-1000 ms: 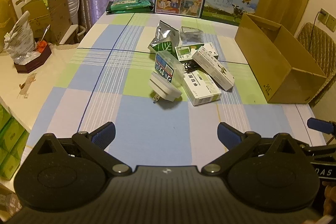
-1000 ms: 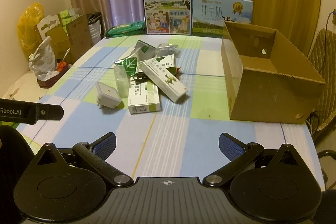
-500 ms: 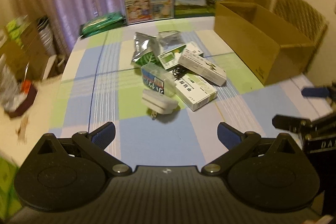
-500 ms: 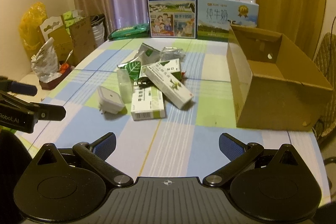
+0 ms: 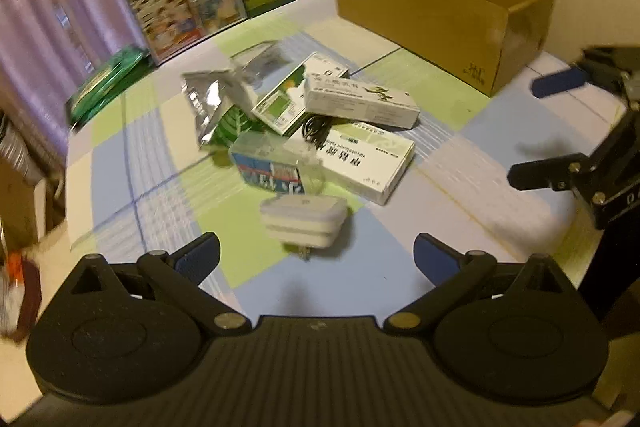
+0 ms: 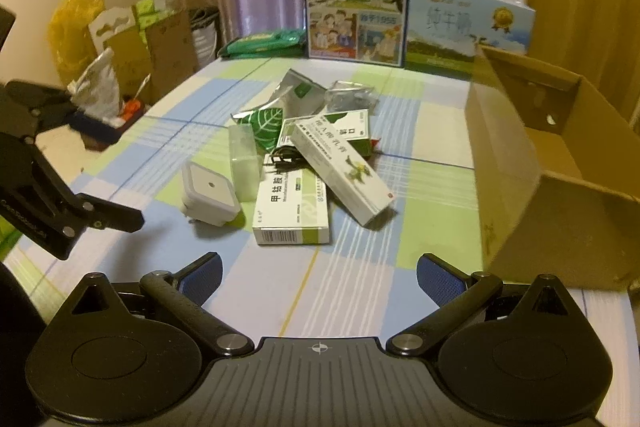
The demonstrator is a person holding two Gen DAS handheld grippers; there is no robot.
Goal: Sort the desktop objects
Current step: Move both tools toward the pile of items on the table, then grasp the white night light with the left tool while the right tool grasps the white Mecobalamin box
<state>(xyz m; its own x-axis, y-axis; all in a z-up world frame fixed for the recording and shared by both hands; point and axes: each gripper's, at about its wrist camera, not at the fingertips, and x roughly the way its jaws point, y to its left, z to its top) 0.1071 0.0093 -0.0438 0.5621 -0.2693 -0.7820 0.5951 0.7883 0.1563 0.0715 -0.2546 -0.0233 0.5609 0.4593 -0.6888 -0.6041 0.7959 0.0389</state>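
The desktop objects lie in a loose heap in the middle of the table [image 6: 360, 291], which wears a checked cloth of blue, green and white. The left tongs [image 5: 316, 259] stand wide and empty, just short of a white plug adapter [image 5: 303, 217] at the near edge of the heap. The right tongs [image 6: 318, 273] are likewise spread wide with nothing between them, a little back from a white-and-green medicine box [image 6: 292, 205]. A longer medicine box [image 6: 340, 167] rests slantwise across that one and a third box, with what looks like a black cable under it, though the view is soft there. A clear plastic case [image 6: 244, 163] stands beside the adapter, and foil pouches [image 6: 296, 95] lie farther back. An open cardboard box [image 6: 552, 187] sits to the right, and milk cartons [image 6: 356, 1] stand at the far edge.
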